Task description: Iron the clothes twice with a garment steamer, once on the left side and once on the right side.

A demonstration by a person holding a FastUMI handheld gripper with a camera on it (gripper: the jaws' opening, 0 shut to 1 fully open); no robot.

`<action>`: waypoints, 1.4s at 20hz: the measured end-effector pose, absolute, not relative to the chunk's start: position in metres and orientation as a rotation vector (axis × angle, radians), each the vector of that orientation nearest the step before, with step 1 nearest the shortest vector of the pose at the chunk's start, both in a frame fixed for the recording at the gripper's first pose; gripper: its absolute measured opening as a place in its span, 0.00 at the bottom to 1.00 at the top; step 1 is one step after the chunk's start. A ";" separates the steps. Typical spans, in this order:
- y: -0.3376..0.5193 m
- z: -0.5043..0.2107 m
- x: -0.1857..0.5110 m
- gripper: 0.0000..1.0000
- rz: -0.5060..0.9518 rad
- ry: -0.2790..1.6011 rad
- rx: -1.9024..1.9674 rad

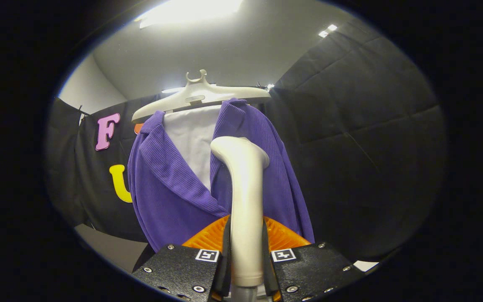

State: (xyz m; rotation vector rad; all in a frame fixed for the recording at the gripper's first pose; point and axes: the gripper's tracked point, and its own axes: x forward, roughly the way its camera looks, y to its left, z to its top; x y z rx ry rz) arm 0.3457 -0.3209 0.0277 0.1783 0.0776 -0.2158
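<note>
Between the jaws, pinched upright, the steamer [245, 201] points its head at the purple jacket [170, 193] hanging just beyond.

No word, brand or number can be read on anything here. The only signs are two small square black-and-white coded tags, the left tag [207, 255] just beside the garment steamer handle [245, 188] on one side and the right tag [284, 254] just beside it on the other. Each sits on the top face of one finger of the gripper [246, 235], whose fingers press on that handle from both sides; their patterns are blocky shapes, not letters or digits.
</note>
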 end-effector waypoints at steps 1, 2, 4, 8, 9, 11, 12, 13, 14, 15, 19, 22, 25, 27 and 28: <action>-0.322 0.023 0.345 0.31 -0.217 0.088 0.177; -0.323 0.017 0.343 0.31 -0.217 0.098 0.180; -0.324 0.005 0.339 0.31 -0.218 0.118 0.187; -0.329 -0.023 0.323 0.31 -0.225 0.173 0.209; -0.330 -0.031 0.319 0.31 -0.228 0.188 0.215; -0.331 -0.045 0.311 0.31 -0.236 0.213 0.229; -0.330 -0.052 0.307 0.31 -0.238 0.226 0.233; -0.329 -0.058 0.303 0.31 -0.240 0.237 0.236; -0.328 -0.064 0.299 0.31 -0.241 0.246 0.237; -0.327 -0.068 0.295 0.31 -0.241 0.254 0.240; -0.319 -0.091 0.283 0.31 -0.245 0.298 0.250; -0.315 -0.111 0.274 0.31 -0.250 0.336 0.260; -0.314 -0.128 0.269 0.31 -0.267 0.352 0.276; -0.312 -0.136 0.268 0.31 -0.273 0.361 0.279; -0.311 -0.139 0.266 0.31 -0.275 0.355 0.277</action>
